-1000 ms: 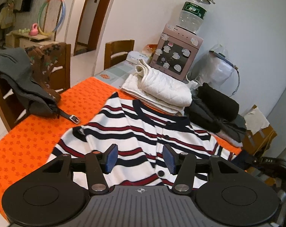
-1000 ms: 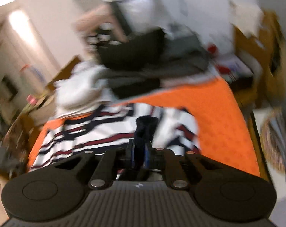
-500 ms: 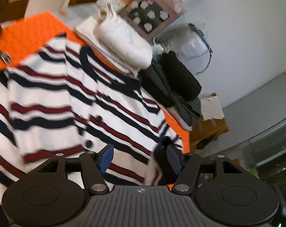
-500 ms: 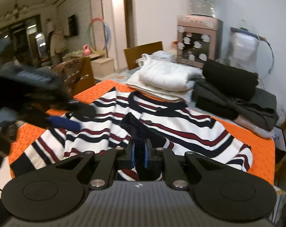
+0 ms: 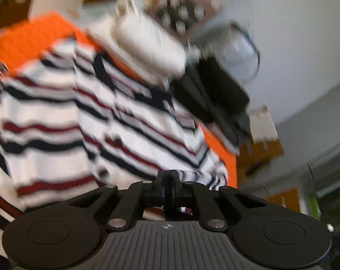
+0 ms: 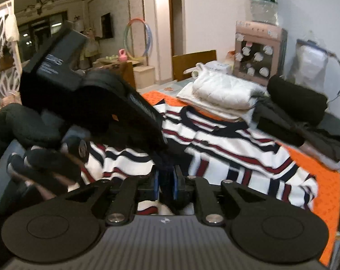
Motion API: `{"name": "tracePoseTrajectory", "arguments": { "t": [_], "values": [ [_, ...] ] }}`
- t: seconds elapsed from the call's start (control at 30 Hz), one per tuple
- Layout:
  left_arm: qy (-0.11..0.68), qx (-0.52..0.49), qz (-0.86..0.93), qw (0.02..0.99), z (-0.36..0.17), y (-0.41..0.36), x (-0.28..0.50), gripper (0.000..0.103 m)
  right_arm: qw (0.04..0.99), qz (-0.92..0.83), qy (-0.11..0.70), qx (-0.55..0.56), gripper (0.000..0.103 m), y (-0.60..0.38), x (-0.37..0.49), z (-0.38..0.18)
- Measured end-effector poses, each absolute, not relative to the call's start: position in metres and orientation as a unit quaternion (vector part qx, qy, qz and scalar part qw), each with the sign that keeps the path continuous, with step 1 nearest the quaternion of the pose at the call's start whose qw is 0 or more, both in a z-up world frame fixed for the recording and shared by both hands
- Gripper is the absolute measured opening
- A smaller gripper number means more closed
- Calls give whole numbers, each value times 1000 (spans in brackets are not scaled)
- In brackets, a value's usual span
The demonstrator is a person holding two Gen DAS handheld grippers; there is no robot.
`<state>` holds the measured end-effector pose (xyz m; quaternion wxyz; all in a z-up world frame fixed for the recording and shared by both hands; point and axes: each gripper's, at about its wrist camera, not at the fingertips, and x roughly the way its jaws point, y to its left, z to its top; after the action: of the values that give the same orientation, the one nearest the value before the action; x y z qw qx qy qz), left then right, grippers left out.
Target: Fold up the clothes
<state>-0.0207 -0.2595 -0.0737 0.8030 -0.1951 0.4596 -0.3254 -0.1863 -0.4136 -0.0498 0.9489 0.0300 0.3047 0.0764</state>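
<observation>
Left black two-finger gripper (image 5: 168, 187): jaws have just been closing, now pinched on a dark fabric edge. Right black two-finger gripper (image 6: 166, 185): nearly closed, clamping dark cloth. Gloved left hand (image 6: 41, 164) grips its handle.

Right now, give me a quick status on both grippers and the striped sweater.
Left gripper just closed on striped sweater. Right gripper shut on its dark cuff. Folded piles crowd the far edge.

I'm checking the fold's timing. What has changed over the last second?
The left gripper swung to the striped sweater's right edge, and its jaws have just closed on dark fabric there. The right gripper carried its pinched dark cuff leftward across the sweater, beside the left one. The folded piles stayed put.
</observation>
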Motion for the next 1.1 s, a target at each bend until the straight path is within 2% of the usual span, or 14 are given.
{"name": "tracePoseTrajectory", "arguments": {
  "t": [0.13, 0.43, 0.67, 0.8, 0.87, 1.0, 1.1],
  "values": [
    [429, -181, -304, 831, -58, -236, -24, 8, 940, 73, 328, 55, 16, -427, -193, -61],
    [446, -208, -235, 838, -58, -179, -33, 8, 909, 17, 408, 77, 17, -463, -206, -109],
    [433, -221, -211, 848, -43, -161, -34, 8, 901, -15, 424, 87, 17, -481, -208, -126],
    [438, -227, -200, 847, -43, -157, -29, 8, 910, -53, 407, 61, 30, -489, -200, -126],
    [443, -231, -197, 844, -45, -158, -26, 8, 913, -80, 398, 39, 30, -496, -191, -127],
    [447, -235, -198, 840, -46, -160, -23, 8, 910, -114, 397, 23, 39, -519, -167, -135],
    [448, -244, -200, 836, -44, -160, -22, 8, 902, -114, 416, 11, 40, -531, -147, -147]
  ]
}}
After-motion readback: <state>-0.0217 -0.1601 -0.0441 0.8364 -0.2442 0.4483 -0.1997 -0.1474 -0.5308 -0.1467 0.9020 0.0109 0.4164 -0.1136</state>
